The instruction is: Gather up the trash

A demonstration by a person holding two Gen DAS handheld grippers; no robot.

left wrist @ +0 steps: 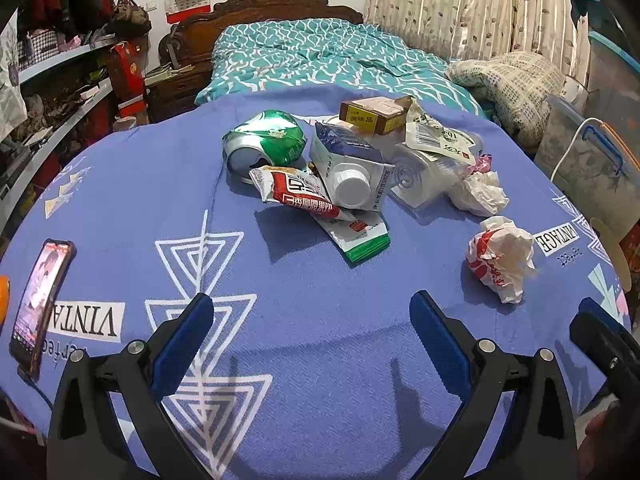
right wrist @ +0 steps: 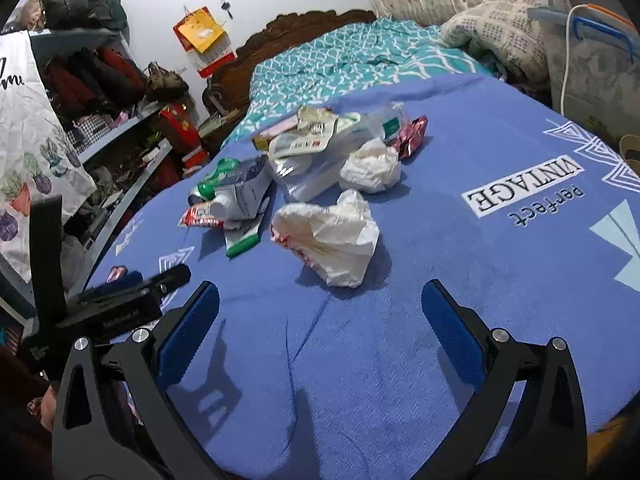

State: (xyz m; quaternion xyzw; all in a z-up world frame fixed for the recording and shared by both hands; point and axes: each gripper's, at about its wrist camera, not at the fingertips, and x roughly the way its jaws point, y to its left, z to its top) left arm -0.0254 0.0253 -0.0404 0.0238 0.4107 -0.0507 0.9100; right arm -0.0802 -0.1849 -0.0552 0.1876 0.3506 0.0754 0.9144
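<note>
White-capped carton lying flat, cap toward camera

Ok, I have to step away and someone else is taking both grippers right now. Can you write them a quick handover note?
Left claw: open, empty, above the blue cloth.
Right claw: open, empty, facing the crumpled red-and-white wrapper.
Trash lies in a pile mid-table: green can, milk carton, red snack packet, small yellow box, clear bottle, tissue wad. The wrapper sits apart, nearest the right claw.
A phone lies at the left edge; not trash.
Done: nothing appears collected. Left: everything. No bin in view.
</note>
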